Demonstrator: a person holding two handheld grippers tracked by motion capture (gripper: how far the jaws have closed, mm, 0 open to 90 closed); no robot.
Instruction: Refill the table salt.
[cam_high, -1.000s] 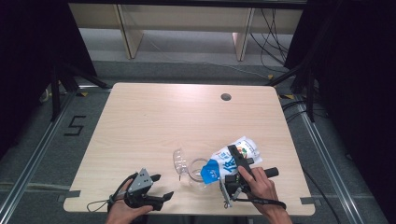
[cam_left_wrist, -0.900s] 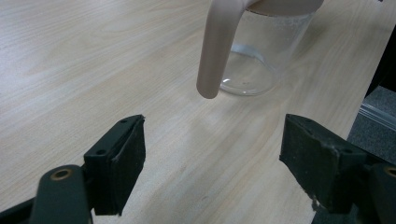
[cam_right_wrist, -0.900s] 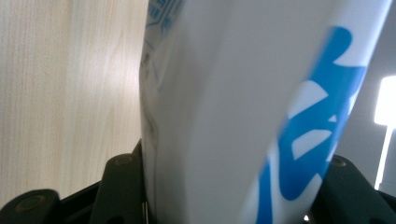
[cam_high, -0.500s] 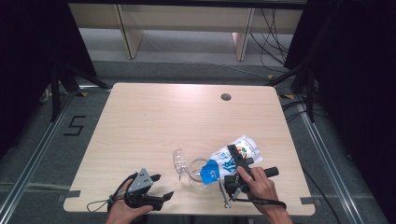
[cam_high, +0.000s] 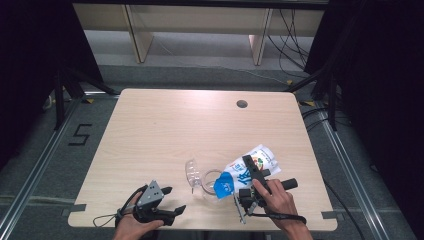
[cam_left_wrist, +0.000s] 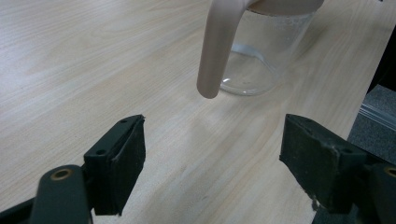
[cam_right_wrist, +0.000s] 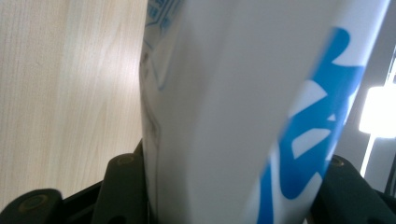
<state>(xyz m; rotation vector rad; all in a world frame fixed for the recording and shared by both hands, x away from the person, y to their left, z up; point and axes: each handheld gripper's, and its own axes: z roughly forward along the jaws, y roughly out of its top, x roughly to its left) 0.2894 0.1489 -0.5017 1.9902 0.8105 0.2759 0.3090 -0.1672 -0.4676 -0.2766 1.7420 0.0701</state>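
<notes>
Just right of the clear pitcher (cam_high: 202, 179), which stands near the front edge of the desk (cam_high: 200, 125), we hold the white-and-blue pouch (cam_high: 248, 172) in the right tongs (cam_high: 246, 176). They are clenched on the pouch's middle, as the right gripper view shows, with the pouch (cam_right_wrist: 243, 107) pressed between both jaws. The pouch is tipped so that its blue end sits lower, at the pitcher's rim; we judge this is to pour its contents in, though no stream is visible. Gripping it mid-body probably keeps the soft pack from folding as it tilts. Left of the pitcher and nearer the front edge, the left tongs (cam_high: 170, 200) rest released, holding nothing. In the left gripper view their jaws stand wide apart, facing the pitcher (cam_left_wrist: 261, 51) and its beige handle (cam_left_wrist: 217, 46), likely ready to steady it by that handle if the pour nudges it.
</notes>
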